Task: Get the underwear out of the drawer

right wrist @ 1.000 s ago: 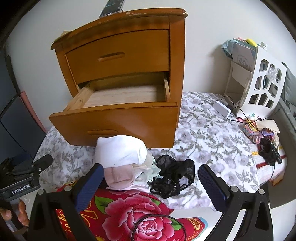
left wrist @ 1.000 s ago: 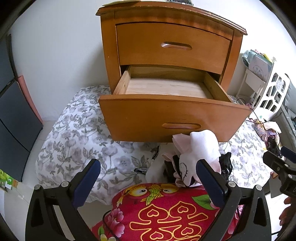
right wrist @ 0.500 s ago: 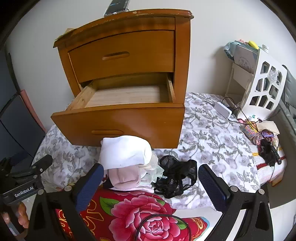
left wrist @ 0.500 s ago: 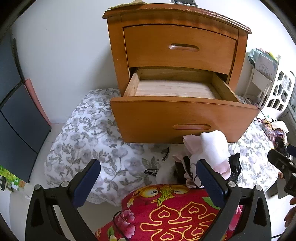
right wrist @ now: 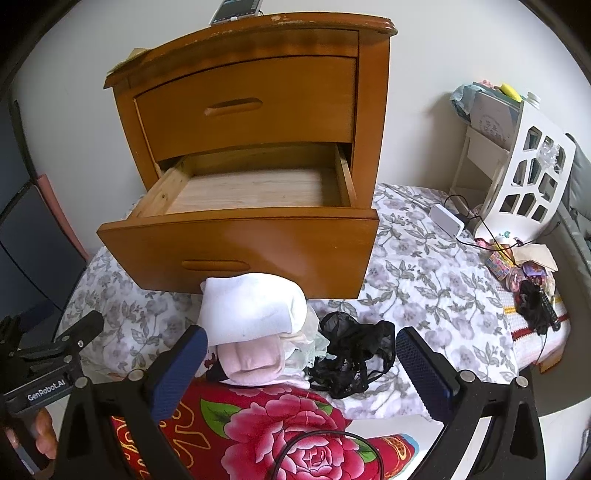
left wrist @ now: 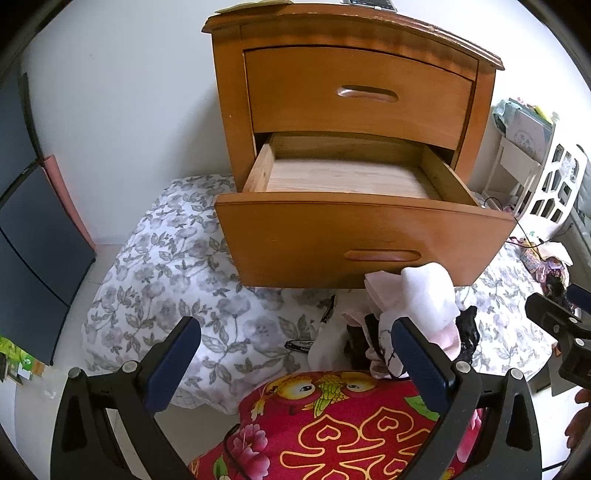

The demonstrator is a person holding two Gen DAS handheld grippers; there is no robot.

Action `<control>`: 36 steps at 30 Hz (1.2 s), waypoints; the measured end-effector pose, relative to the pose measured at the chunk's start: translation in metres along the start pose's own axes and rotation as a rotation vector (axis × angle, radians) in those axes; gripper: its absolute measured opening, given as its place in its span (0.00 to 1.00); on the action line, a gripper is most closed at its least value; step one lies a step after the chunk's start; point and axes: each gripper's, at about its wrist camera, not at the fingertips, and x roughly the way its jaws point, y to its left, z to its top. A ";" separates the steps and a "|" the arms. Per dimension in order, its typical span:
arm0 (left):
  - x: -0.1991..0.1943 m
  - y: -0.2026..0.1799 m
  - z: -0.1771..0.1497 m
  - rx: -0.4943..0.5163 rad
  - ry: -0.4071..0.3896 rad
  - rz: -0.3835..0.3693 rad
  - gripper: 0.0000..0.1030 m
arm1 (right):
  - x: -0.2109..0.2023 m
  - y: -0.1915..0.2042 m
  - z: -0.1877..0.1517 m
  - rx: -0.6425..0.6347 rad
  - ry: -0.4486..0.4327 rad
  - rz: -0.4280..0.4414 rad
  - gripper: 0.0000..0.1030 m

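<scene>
Both grippers held wide apart, nothing between the fingers. Left gripper (left wrist: 295, 363) hangs over the edge of a red floral quilt (left wrist: 343, 424), blue pads spread. Right gripper (right wrist: 301, 369) same state, pads spread over the same red quilt (right wrist: 280, 424), a thin black cable (right wrist: 325, 443) looping across it. The right tool's body shows at the right edge of the left view, the left tool's body at the left edge of the right view, a hand (right wrist: 44, 432) under it

Just past the quilt: pile of underwear (right wrist: 255, 314) lying out on the grey floral bedsheet (right wrist: 424, 280), right in front of the lower drawer face. White folded piece on top, pink piece (right wrist: 253, 360) under it, pale green lace beside, black lace underwear (right wrist: 351, 354) touching the pile on its right side. In left view the same pile (left wrist: 424, 306) sits beside the right pad, partly hidden by it

Behind the pile: wooden nightstand (left wrist: 354, 110) standing on the sheet. Lower drawer (left wrist: 354, 184) pulled out, bare wood bottom visible, no clothing seen in it. Upper drawer (right wrist: 251, 107) closed. Phone (right wrist: 236, 9) lying on the nightstand top

Far right: white cut-out rack (right wrist: 524, 173) by the wall, white charger box (right wrist: 447, 219) with cords near it, small clutter (right wrist: 528, 273) on the sheet's far edge
</scene>
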 end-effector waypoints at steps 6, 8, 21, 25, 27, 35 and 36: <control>0.005 -0.001 0.001 0.006 0.011 0.001 1.00 | 0.004 0.000 0.003 -0.001 0.002 -0.005 1.00; 0.008 0.001 0.002 0.003 0.020 0.001 1.00 | 0.006 0.000 0.003 -0.001 0.005 -0.008 1.00; 0.014 0.002 0.004 -0.002 0.032 -0.009 1.00 | 0.015 -0.004 0.005 0.009 0.013 -0.016 1.00; 0.015 0.001 0.003 0.002 0.035 -0.009 1.00 | 0.016 -0.005 0.004 0.010 0.017 -0.016 1.00; 0.015 0.001 0.003 0.002 0.034 -0.009 1.00 | 0.017 -0.005 0.004 0.011 0.018 -0.015 1.00; 0.015 0.000 0.003 0.003 0.037 -0.009 1.00 | 0.017 -0.005 0.004 0.010 0.018 -0.018 1.00; 0.014 0.000 0.003 0.003 0.036 -0.009 1.00 | 0.017 -0.005 0.004 0.009 0.017 -0.018 1.00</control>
